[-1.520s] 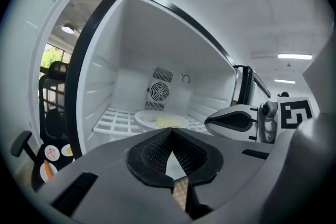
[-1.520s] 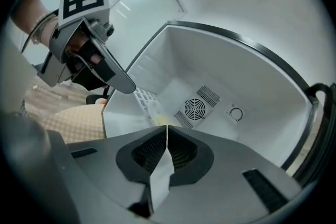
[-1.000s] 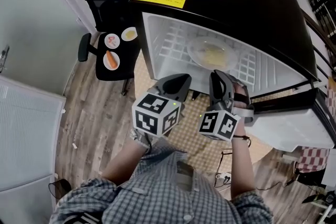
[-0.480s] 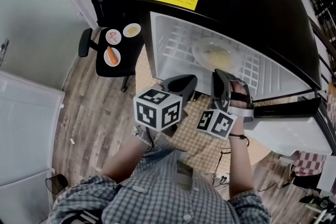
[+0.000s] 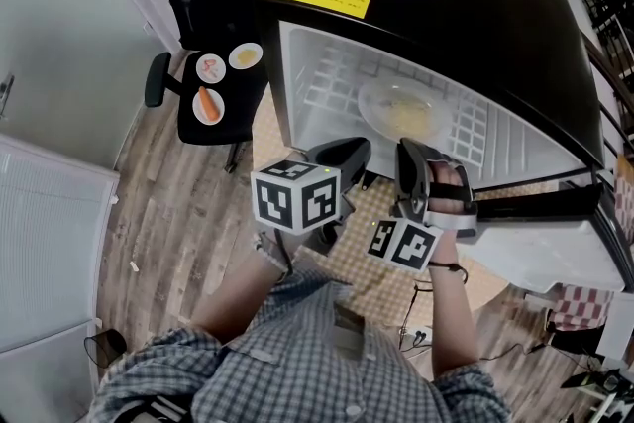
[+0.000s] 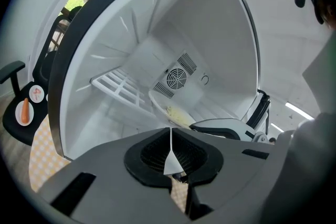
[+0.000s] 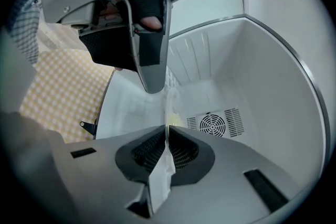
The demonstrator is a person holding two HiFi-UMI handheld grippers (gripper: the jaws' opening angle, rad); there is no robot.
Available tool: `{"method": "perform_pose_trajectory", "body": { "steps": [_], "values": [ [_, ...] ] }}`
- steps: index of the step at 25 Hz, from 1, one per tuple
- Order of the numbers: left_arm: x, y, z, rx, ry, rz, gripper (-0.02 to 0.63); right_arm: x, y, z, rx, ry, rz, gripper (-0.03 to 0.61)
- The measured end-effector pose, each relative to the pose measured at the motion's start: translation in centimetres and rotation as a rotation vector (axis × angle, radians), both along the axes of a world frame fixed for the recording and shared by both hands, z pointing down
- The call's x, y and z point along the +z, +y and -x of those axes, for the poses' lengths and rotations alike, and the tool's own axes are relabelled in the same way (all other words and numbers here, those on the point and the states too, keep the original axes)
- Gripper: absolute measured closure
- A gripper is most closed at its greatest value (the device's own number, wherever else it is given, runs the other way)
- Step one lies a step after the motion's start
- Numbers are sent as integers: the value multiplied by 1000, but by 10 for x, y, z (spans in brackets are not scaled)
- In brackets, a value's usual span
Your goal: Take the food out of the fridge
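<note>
The black fridge point(image 5: 446, 5) stands open with its white inside lit. A clear plate of pale yellow food point(image 5: 404, 109) lies on the wire shelf point(image 5: 332, 84); it also shows deep inside in the left gripper view point(image 6: 170, 110) and edge-on in the right gripper view point(image 7: 169, 97). My left gripper point(image 5: 342, 154) point(image 6: 170, 131) hangs just before the opening, shut and empty. Close beside it, my right gripper point(image 5: 411, 158) point(image 7: 167, 131) is also shut with nothing in it. Both stand short of the plate.
A black office chair point(image 5: 213, 129) to the fridge's left carries three small plates, one with a carrot point(image 5: 206, 102). The fridge door point(image 5: 555, 243) swings out at the right. A white cabinet point(image 5: 50, 243) stands at the left over wooden flooring.
Both grippers have rolled a little about their own axes while staying before the fridge opening. The plate has not moved.
</note>
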State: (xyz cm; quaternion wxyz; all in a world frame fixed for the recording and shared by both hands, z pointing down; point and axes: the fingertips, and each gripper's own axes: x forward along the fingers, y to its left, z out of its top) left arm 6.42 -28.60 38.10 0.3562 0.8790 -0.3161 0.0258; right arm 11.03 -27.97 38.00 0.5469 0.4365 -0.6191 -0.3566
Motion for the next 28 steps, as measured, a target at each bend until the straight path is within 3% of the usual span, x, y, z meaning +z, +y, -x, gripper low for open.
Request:
{"method": "perform_pose_trajectory", "body": {
  "steps": [4,7,10,16,18,20,24,28],
  "values": [
    [1,-3,0,-6,20,15,607,-1,2,1,-3,-56,19,554],
    [1,-5,-1,-7,43,35,601,-5,8,4,9,-221,76,549],
    [3,-7,-1,-8,70,56,586,-14,18,0,60,-571,138,522],
    [0,-13,-2,-30,155,90,531,-14,21,-39,298,-1512,255,522],
    [-2,-15,-2,-45,212,115,515,-10,19,-48,355,-1829,313,522],
    [-3,-17,-3,-62,278,158,500,-8,15,-55,384,-2078,347,522],
    [-3,-21,-6,-84,343,207,486,-4,8,-68,459,-2328,327,522],
    [-6,-25,-12,-80,343,207,485,-2,2,-71,475,-2422,321,522]
  ]
}}
